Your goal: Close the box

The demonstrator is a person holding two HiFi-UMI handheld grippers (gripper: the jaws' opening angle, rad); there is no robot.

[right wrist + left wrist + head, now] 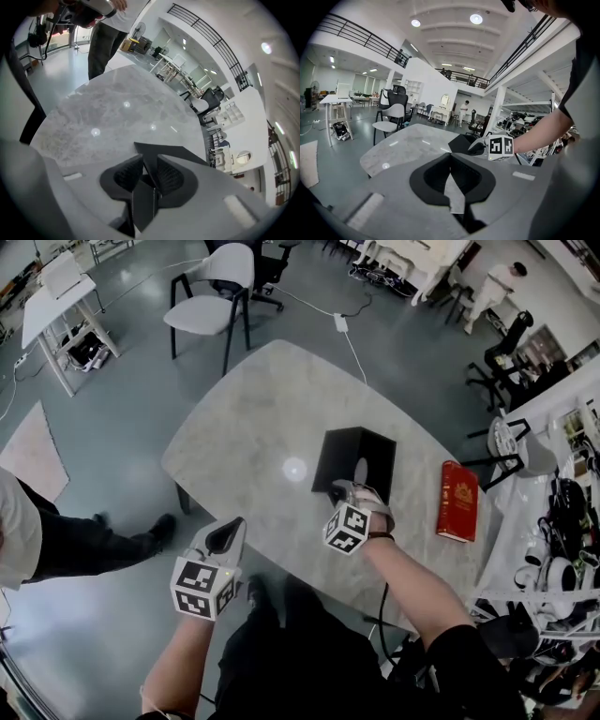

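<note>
Nearest the lens, the left tongs (225,532) hang off the near edge of the worktop (253,427), clear of everything on it; in the left gripper view their tips (450,157) meet with nothing between them. Farther in, the right hand (373,507) brings the right tongs (341,490) steeply down onto the near side of the black box (352,460). The right gripper view shows a thin black flap (146,164) of the box (178,153) standing edge-on between the two ribbed pads, and the right tongs (149,156) pinch it. The box sits on the right half of the pale marbled worktop with its top open and its dark inside showing. From the left gripper view the box (461,142) appears just behind the right hand's marker cube. A red book (459,501) lies flat to the right of the box, apart from it. Beyond the far edge of the worktop stands a grey chair (211,306), and a person's dark trouser leg (84,542) shows at the left.
</note>
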